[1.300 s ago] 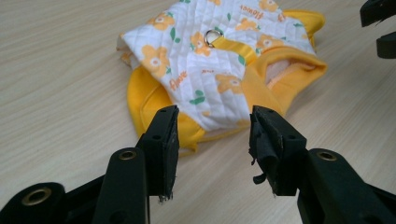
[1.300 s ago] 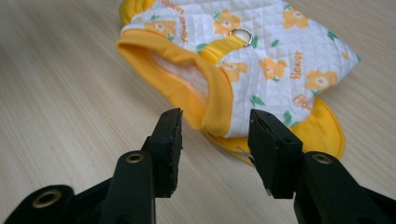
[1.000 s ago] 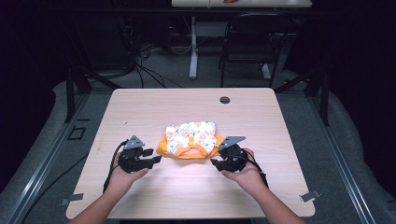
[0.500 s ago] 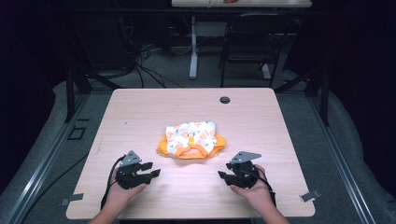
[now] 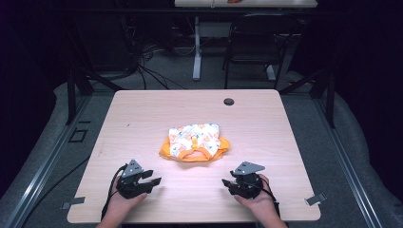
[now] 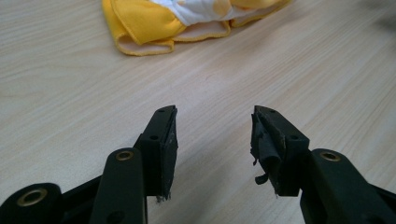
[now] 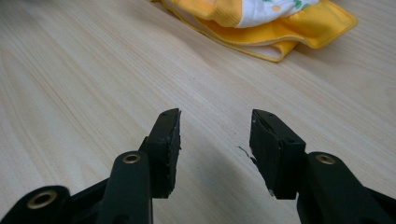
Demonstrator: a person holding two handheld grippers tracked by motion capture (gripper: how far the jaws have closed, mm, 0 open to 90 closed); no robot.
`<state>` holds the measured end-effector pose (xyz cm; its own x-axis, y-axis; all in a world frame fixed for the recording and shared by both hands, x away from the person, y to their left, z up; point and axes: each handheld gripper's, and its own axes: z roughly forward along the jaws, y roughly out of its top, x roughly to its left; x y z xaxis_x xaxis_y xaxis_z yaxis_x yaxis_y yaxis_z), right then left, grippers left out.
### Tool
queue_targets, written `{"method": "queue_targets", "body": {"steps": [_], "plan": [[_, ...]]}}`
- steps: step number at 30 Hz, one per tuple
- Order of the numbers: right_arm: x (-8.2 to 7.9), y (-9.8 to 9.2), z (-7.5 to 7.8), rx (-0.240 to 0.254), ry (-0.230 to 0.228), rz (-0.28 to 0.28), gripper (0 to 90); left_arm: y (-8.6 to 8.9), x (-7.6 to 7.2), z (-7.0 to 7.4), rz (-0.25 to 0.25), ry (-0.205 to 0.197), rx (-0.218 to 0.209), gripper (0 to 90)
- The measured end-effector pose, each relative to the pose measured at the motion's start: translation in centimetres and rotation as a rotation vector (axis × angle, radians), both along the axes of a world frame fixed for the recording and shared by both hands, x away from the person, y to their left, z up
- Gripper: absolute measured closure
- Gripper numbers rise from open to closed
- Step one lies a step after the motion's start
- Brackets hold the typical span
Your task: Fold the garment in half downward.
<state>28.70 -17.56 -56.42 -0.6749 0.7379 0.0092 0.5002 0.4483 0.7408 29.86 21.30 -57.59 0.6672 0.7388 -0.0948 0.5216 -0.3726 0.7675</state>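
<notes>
2 grippers, left gripper and right gripper, both released, jaws spread over bare wood, gripping nothing. Low at the near edge of the table, well apart. Beyond and between them, mid-table: folded orange-and-white cloth, untouched, lying flat.

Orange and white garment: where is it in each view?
High view: garment at table centre, ahead of both grippers.
Left gripper view: top edge, left of centre.
Right gripper view: top right.
Shared landmark: its orange hem against the wooden table.
</notes>
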Motion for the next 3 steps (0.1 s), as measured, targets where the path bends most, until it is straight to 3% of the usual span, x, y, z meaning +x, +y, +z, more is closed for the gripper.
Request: {"method": "queue_targets", "body": {"steps": [3], "plan": [[-0.01,0.39,-0.24,-0.016,-0.011,0.014,52.5,-0.23,-0.01,-0.16,-0.004,0.002,0.007,50.5]]}}
